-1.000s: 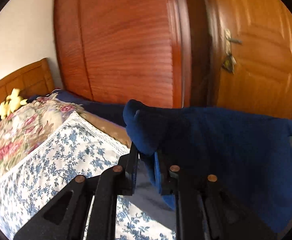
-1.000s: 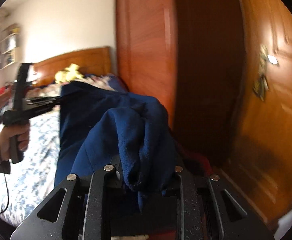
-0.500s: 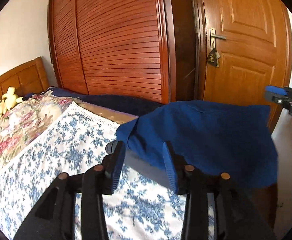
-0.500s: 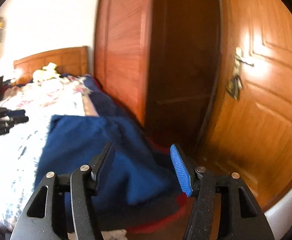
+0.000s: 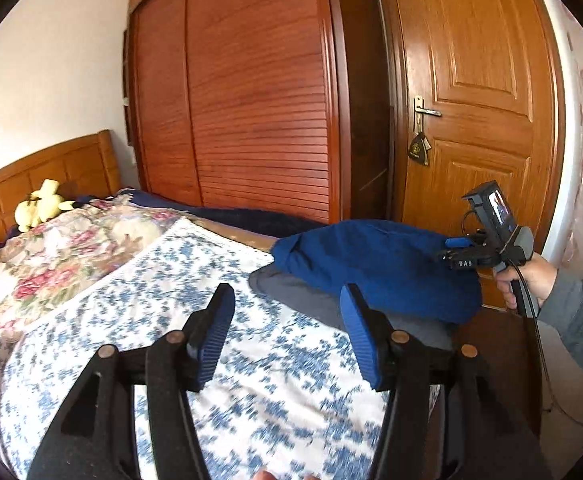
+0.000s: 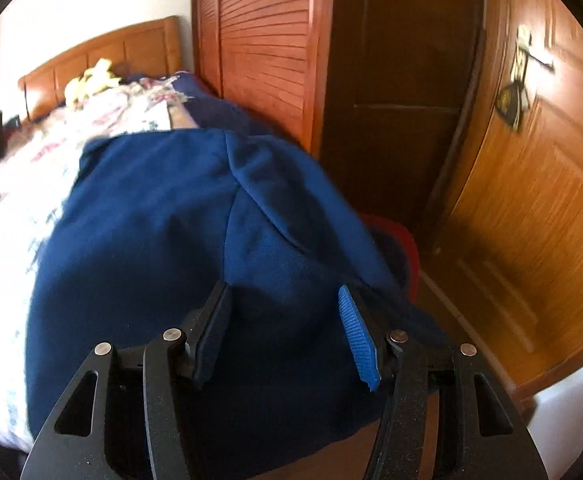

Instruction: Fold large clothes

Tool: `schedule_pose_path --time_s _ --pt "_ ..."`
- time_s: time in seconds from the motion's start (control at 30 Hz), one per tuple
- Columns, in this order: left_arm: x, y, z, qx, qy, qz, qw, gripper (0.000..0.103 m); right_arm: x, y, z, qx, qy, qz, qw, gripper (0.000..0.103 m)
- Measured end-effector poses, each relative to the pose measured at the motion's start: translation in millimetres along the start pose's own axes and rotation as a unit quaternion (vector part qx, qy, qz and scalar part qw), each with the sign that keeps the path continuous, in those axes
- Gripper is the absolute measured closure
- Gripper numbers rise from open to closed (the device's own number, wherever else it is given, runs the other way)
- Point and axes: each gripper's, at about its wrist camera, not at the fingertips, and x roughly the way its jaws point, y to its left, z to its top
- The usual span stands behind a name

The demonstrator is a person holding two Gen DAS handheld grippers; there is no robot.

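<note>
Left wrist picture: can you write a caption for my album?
Open left gripper above the flowery bedspread, blue garment lying ahead.

Dark blue garment (image 6: 163,240) is draped rumpled over the bed (image 5: 219,264) corner, spread just ahead of the right gripper (image 6: 283,320), untouched.

A: where's the garment (image 5: 375,266) sitting?
B: on the bed's (image 5: 139,320) foot corner, draped over the edge i think; plush toy (image 5: 41,204) up against the headboard (image 5: 43,168); wardrobe (image 5: 243,112) behind, door (image 5: 479,92) to its right
</note>
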Motion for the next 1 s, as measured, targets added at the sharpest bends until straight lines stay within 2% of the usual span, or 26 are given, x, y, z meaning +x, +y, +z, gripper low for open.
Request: schedule_pose_path --time_s 0.07,0.2,0.27,0.37,0.43,0.53,0.6,0.7,1.0 --pt "-18 4 -3 0.002 -0.001 0.013 0.9999 0.048 -9 3 4 0.011 -0.002 -0.008 1.0 0.047" --pt "-49 14 -7 -0.002 -0.008 0.037 0.9993 0.047 -41 14 11 0.015 -0.032 -0.02 0.999 0.046" --pt "-64 20 -10 -0.004 -0.012 0.062 0.998 0.047 -62 25 15 0.016 -0.048 -0.014 0.999 0.04" --pt "-86 30 -20 -0.017 -0.006 0.094 0.9955 0.047 -88 53 21 0.006 -0.071 0.013 0.997 0.031" --pt "-97 35 -29 -0.03 0.001 0.097 0.9948 0.047 -100 76 20 -0.006 -0.081 0.029 0.996 0.019" --pt "-116 45 -44 -0.052 0.003 0.111 0.9924 0.047 -118 120 14 -0.025 -0.098 0.056 0.993 0.017" --pt "-126 52 -59 -0.061 0.013 0.137 0.9886 0.047 -127 146 9 -0.032 -0.108 0.079 0.991 0.017" --pt "-139 62 -82 -0.078 0.029 0.154 0.9845 0.047 -142 196 -2 -0.052 -0.12 0.118 0.984 0.017" --pt "-194 92 -165 -0.156 0.055 0.229 0.9591 0.047 -161 318 -48 -0.101 -0.108 0.233 0.961 0.017"
